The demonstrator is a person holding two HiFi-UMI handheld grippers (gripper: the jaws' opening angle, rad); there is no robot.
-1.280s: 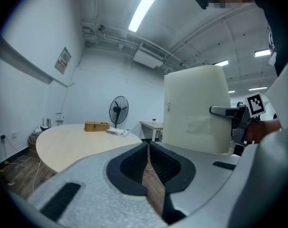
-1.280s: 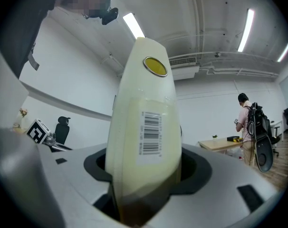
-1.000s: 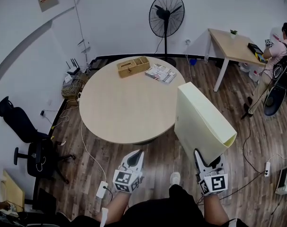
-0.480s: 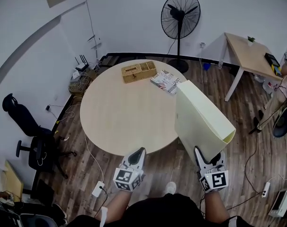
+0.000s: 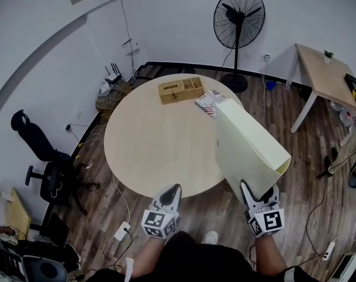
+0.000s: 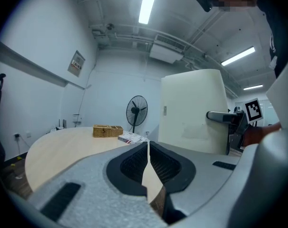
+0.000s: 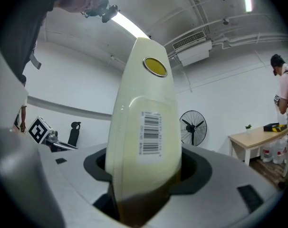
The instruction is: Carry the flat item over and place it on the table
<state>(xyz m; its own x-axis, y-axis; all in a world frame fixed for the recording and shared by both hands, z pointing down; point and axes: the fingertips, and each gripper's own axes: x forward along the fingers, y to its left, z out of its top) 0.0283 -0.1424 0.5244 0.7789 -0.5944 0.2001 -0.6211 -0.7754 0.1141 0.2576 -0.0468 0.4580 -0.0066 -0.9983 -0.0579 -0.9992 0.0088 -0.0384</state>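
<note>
A pale yellow binder (image 5: pixel 245 147) stands up on edge in my right gripper (image 5: pixel 259 197), which is shut on its lower spine. The right gripper view shows the spine (image 7: pixel 146 141) with a barcode label and a round hole, wedged between the jaws. The binder hangs over the right rim of the round beige table (image 5: pixel 154 143). My left gripper (image 5: pixel 169 195) is shut and holds nothing, hovering at the table's near edge; in its own view the pads (image 6: pixel 148 167) meet and the binder (image 6: pixel 194 110) shows to the right.
A wicker box (image 5: pixel 181 90) and a stack of printed booklets (image 5: pixel 210 100) lie at the table's far side. A standing fan (image 5: pixel 239 17) is behind it, a wooden desk (image 5: pixel 331 78) at far right, an office chair (image 5: pixel 46 160) at left, and cables on the floor.
The round table has come nearer and sits more under the grippers. The binder stays in the right gripper at the same tilt, now overlapping the table's right rim.
</note>
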